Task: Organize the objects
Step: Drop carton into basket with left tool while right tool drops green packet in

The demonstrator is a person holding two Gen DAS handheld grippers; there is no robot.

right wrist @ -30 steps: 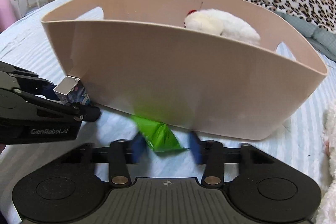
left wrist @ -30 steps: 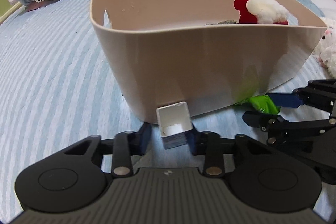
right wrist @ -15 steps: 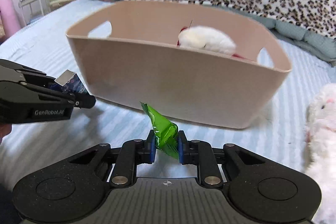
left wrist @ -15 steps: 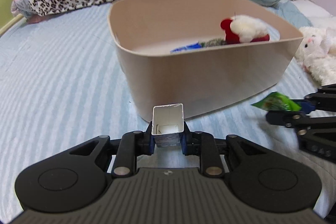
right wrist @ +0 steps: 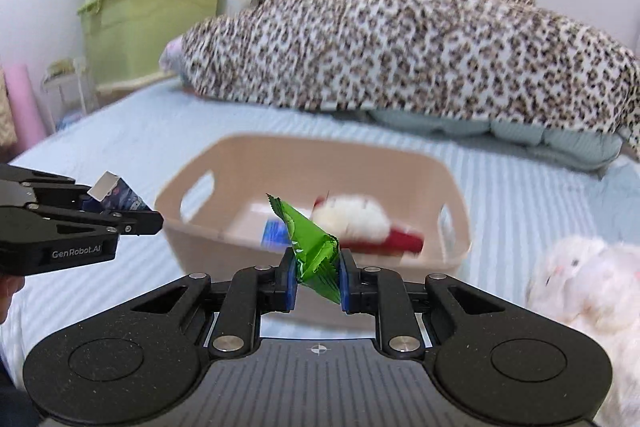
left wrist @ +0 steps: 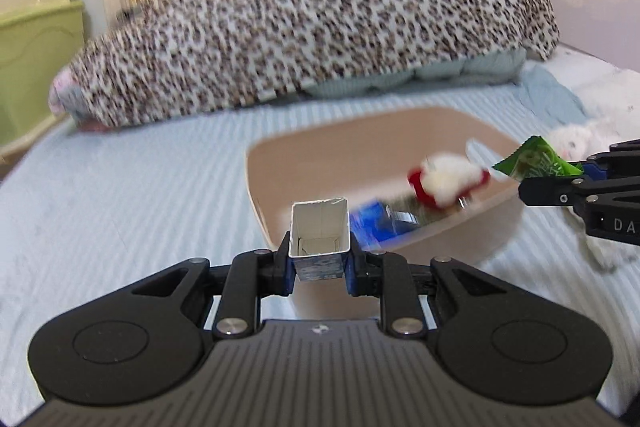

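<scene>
Left gripper [left wrist: 319, 263] is clamping a small open-ended carton [left wrist: 319, 247] by its sides, holding it up over the near rim of the beige basket [left wrist: 496, 215]. Looking through the left wrist view, the basket is sitting on the striped bed [left wrist: 120, 207] and already holding a red-and-white plush [left wrist: 448, 183] plus a blue packet [left wrist: 376, 227]. The other gripper is poking in from the right with its green wrapper, just about level with the far rim. Everything's a bit motion-blurred.

Switching to the right wrist view, the right gripper [right wrist: 318, 277] is pinching a green snack packet [right wrist: 312, 247] between its blue pads [right wrist: 290, 281], hovering in front of the basket's near wall. A white stuffed bunny [right wrist: 580, 287] is lying on the bed off to the right, outside the basket.

My take: both drops are coming up. I'd be getting each item properly past the rim before letting go, carton first since it's closer, and keeping the two grippers apart so they aren't bumping over the opening. That packet is crinkly and light, so releasing low is probably safer.
</scene>
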